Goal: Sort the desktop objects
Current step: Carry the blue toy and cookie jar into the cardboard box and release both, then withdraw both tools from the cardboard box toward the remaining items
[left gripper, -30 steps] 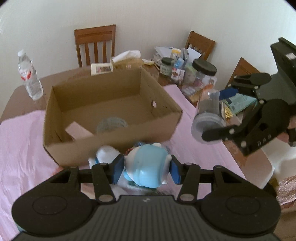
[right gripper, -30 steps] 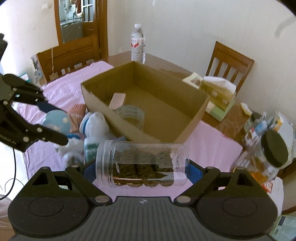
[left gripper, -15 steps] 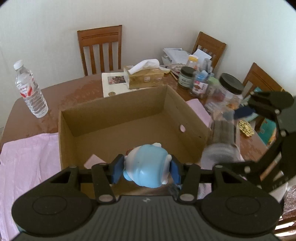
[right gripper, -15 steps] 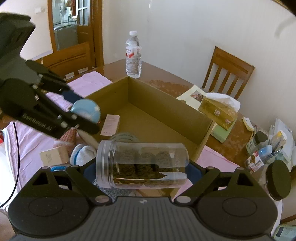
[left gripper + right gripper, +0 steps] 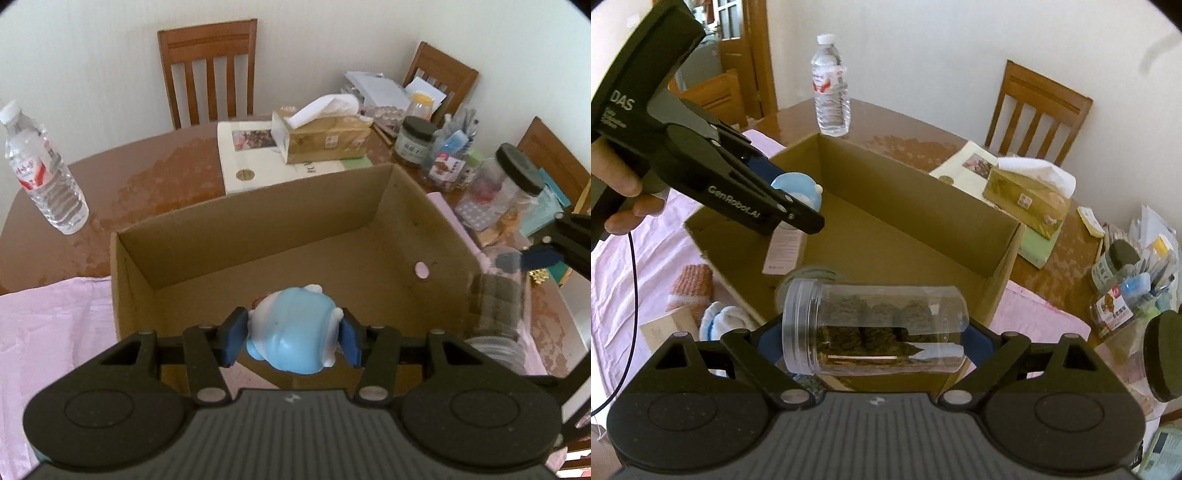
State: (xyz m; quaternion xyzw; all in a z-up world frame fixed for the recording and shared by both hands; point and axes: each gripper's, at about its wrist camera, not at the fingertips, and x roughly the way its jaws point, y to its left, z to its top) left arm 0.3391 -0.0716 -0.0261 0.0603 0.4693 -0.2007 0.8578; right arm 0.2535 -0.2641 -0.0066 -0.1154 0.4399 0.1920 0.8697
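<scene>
My left gripper (image 5: 291, 338) is shut on a blue and white toy figure (image 5: 293, 334) and hangs over the near part of the open cardboard box (image 5: 258, 218). Seen from the right wrist view, that left gripper (image 5: 803, 201) holds the toy figure (image 5: 796, 184) above the box's left wall, a hand on its handle. My right gripper (image 5: 873, 338) is shut on a clear plastic jar (image 5: 873, 330) that lies sideways, filled with brown rolls, over the cardboard box (image 5: 960, 206) near its front edge. The jar (image 5: 498, 295) also shows at the right of the left wrist view.
A water bottle (image 5: 40, 170) stands on the brown table beyond the box. A tissue box (image 5: 321, 131), papers and several jars (image 5: 517, 184) crowd the far right. On the pink cloth (image 5: 646, 266) lie a knitted item (image 5: 692, 282), a small box (image 5: 670, 328) and a white and blue toy (image 5: 722, 319). A pink card (image 5: 786, 249) lies inside the box.
Both grippers have moved forward from the pink cloth to over the box, carrying the toy figure and the jar. The box now fills more of both views.
</scene>
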